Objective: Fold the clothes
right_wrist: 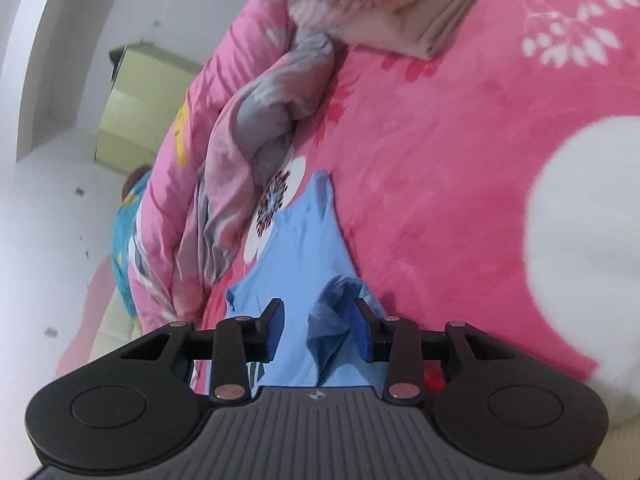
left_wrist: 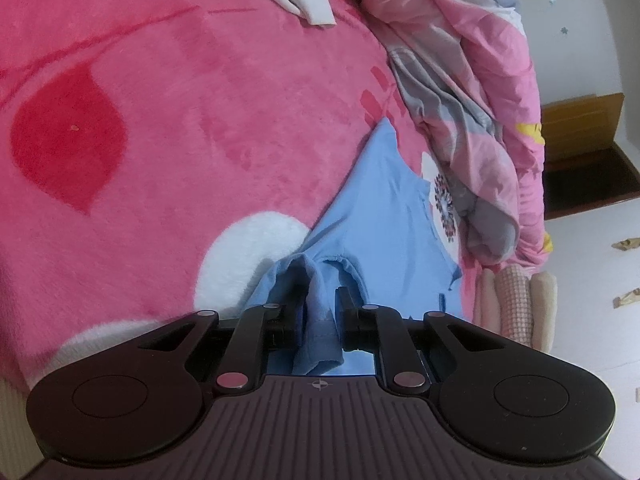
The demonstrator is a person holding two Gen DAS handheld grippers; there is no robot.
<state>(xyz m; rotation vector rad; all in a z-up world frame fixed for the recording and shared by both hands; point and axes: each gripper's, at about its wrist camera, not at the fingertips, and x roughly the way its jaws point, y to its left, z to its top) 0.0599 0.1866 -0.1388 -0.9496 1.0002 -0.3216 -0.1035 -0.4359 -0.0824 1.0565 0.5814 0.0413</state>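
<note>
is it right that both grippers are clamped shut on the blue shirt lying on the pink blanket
Not quite. Only the left gripper is shut on the blue shirt. The right wrist view shows the right gripper open: a fold of shirt sits between its pads, but the left pad stands clear of it. The shirt does lie on the pink blanket.

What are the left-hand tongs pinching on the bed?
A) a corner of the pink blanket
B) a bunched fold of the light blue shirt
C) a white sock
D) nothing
B: in the left wrist view the left tongs are closed on a gathered fold of the light blue shirt.
</note>
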